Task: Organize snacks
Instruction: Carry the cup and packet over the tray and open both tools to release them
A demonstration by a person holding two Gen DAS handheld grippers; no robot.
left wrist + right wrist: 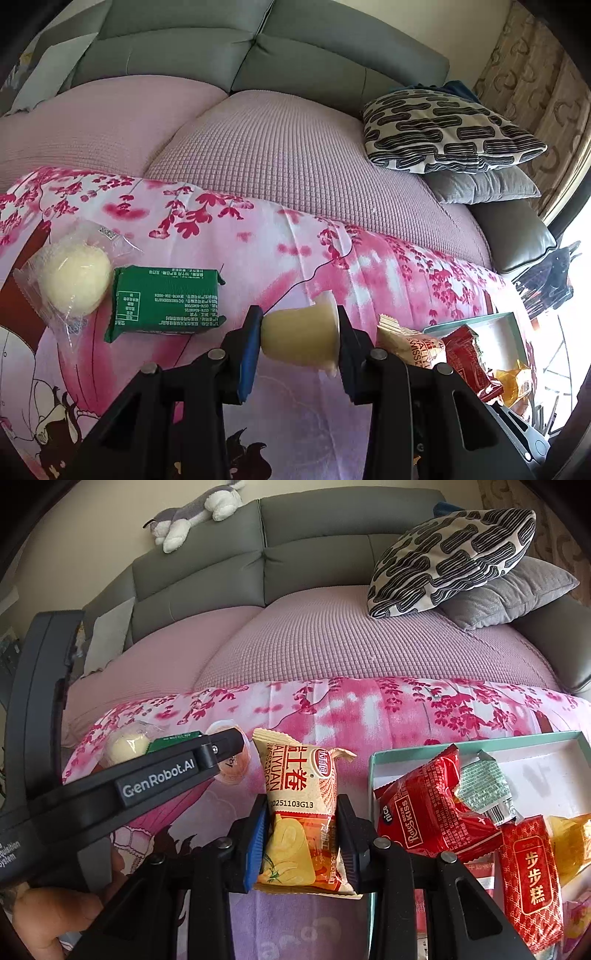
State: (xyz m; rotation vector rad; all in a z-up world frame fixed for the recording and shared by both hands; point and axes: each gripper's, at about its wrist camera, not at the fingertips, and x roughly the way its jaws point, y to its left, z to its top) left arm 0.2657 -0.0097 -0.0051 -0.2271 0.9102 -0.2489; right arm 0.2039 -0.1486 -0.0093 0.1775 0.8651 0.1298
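Our left hand-held gripper [300,341] is clamped on a jelly cup [301,338], lying sideways between the pads and, as far as we can judge, lifted clear of the pink floral cloth [258,251]; our right hand-held gripper [301,843] is clenched on a beige roll packet [301,812], which stands upright between its pads, just left of the box [480,744]. Outward from the left gripper, a green packet [166,302] lies flat on the cloth, and a wrapped white ball [74,282] lies just beside it, further left; both are well apart from the box. Outward from the right gripper, the box already holds a red Kiss packet [428,812], a silver-green packet [484,790], a red cake packet [532,878] and a yellow one [570,845], piled loosely and overlapping. We judge the task to be past half: four snacks are boxed, two are in our grip and not yet placed, and two remain on the cloth; whether more lie out of view we cannot tell. Beyond the cloth stand the sofa [332,557] and its cushions.
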